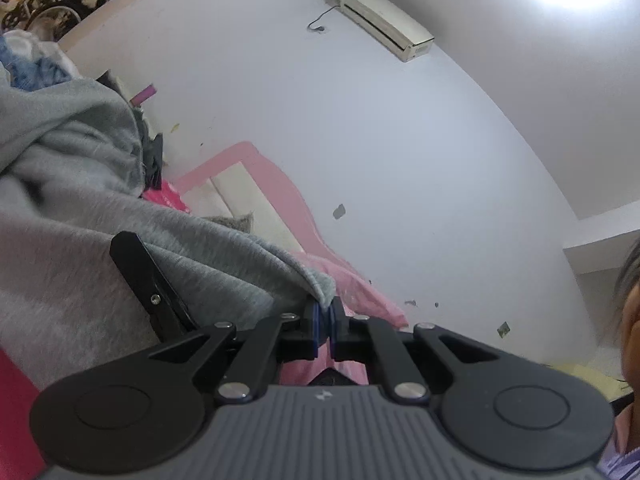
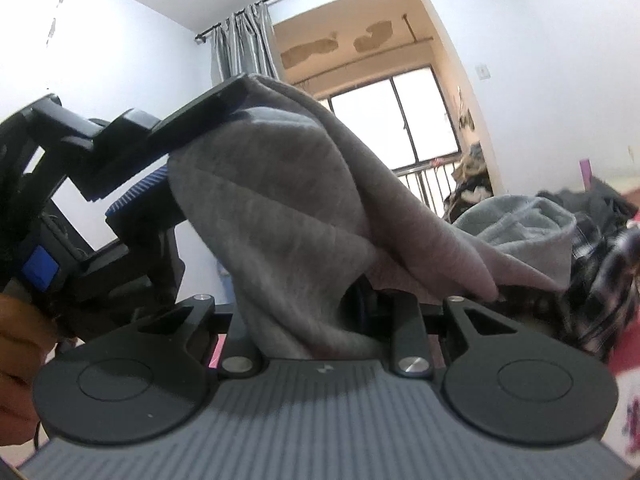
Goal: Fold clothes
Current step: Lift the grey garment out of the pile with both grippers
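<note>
Room: white walls, white ceiling. Left wrist view has a wall air conditioner (image 1: 386, 20) up high, with scuffs and bits of tape on the wall (image 1: 360, 128) under it. Right wrist view has a barred window (image 2: 394, 120) in a beige-painted alcove and a grey curtain (image 2: 242, 46) bunched on a black rod.

Surface: a bed with pink bedding (image 1: 352, 292) and a pink headboard outline (image 1: 244, 160) against the wall. No counter visible.

Clothes pile (image 2: 600, 232) to the right in the right wrist view: dark plaid fabric and a light grey hooded piece, all crumpled.

Task item: grey sweatshirt (image 2: 280, 208), a soft fleecy knit with a matte finish and thick folds. It is lifted off the bed and hangs between the two tools. In the right wrist view its long axis runs from the upper left down to the lower right, with a loose fold draping over the near linkage.

Left tool (image 1: 325, 312): jaws nearly together, pinching a corner of the sweatshirt's edge between the blue ribbed pads (image 1: 317, 316).

Right tool (image 2: 352, 296): jaws narrow. Fabric covers the tips, so I cannot tell whether it is clamped on the cloth.

A person's hand (image 2: 20, 344) grips the left tool's handle at the left edge of the right wrist view.
</note>
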`<state>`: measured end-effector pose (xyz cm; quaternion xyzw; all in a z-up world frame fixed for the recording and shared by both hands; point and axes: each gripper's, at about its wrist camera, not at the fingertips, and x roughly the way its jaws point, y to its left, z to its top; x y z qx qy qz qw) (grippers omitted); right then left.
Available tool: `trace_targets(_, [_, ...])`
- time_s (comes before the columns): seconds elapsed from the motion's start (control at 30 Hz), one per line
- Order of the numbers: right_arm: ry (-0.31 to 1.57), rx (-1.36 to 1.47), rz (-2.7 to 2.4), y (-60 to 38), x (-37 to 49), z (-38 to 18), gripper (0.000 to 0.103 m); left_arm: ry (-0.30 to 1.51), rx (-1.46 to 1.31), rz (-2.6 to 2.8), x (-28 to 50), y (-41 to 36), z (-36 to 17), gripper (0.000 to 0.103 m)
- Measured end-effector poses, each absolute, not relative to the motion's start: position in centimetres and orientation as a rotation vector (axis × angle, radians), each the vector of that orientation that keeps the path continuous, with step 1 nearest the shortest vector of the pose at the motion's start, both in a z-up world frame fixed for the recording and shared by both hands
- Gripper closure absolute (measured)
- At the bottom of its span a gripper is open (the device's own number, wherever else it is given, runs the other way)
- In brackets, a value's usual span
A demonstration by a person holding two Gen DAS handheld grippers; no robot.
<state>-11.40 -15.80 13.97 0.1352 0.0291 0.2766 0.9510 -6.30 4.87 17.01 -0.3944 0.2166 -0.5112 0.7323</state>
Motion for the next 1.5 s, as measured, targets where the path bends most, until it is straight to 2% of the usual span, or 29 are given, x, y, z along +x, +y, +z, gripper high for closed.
trace_targets(0.23, [0.128, 0.277, 0.605, -15.2, -16.9, 14.8, 0.077, 0.487, -0.864, -1.118, -13.3, 5.0, 17.8, 0.098])
trace_targets(0.53, [0.209, 0.273, 0.634, -15.6, -25.4, 11.6, 0.076, 0.489, -0.909, -1.122, -21.8, 4.8, 16.5, 0.097])
trace_targets(0.73, [0.247, 0.294, 0.675, -16.3, -29.8, 11.9, 0.075, 0.458, -0.864, -1.127, -25.1, 4.3, 16.7, 0.097])
trace_targets(0.8, [0.287, 0.354, 0.675, -17.0, -29.6, 11.8, 0.074, 0.451, -0.852, -1.109, -25.2, 4.4, 16.7, 0.093])
trace_targets(0.9, [0.315, 0.448, 0.656, -18.2, -27.5, 11.1, 0.074, 0.435, -0.880, -1.090, -25.1, 5.1, 16.8, 0.077])
trace_targets(0.97, [0.329, 0.462, 0.584, -19.0, -26.2, 10.8, 0.073, 0.411, -0.897, -1.060, -25.2, 6.2, 17.0, 0.060])
trace_targets(1.1, [0.448, 0.524, 0.400, -21.6, -21.2, 9.4, 0.072, 0.387, -0.907, -0.951, -24.6, 8.5, 17.2, 0.051])
trace_targets(1.13, [0.498, 0.543, 0.346, -22.3, -19.4, 8.9, 0.071, 0.395, -0.917, -0.907, -24.2, 9.0, 17.0, 0.051])
trace_targets(1.23, [0.802, 0.520, 0.243, -23.8, -12.9, 6.2, 0.040, 0.410, -0.960, -0.809, -23.0, 10.6, 16.1, 0.052])
trace_targets(1.33, [0.953, 0.554, 0.212, -24.8, -9.1, 2.7, 0.034, 0.455, -0.980, -0.729, -21.2, 11.3, 14.7, 0.052])
trace_targets(1.4, [1.029, 0.571, 0.193, -25.0, -7.6, 0.3, 0.025, 0.485, -0.959, -0.654, -20.0, 11.3, 13.9, 0.052])
trace_targets(1.43, [1.068, 0.554, 0.182, -24.7, -7.8, -0.8, 0.016, 0.492, -0.948, -0.621, -19.4, 11.3, 13.6, 0.052])
trace_targets(1.5, [1.127, 0.535, 0.204, -24.0, -8.6, -2.2, 0.014, 0.514, -0.913, -0.572, -18.1, 11.2, 13.0, 0.052])
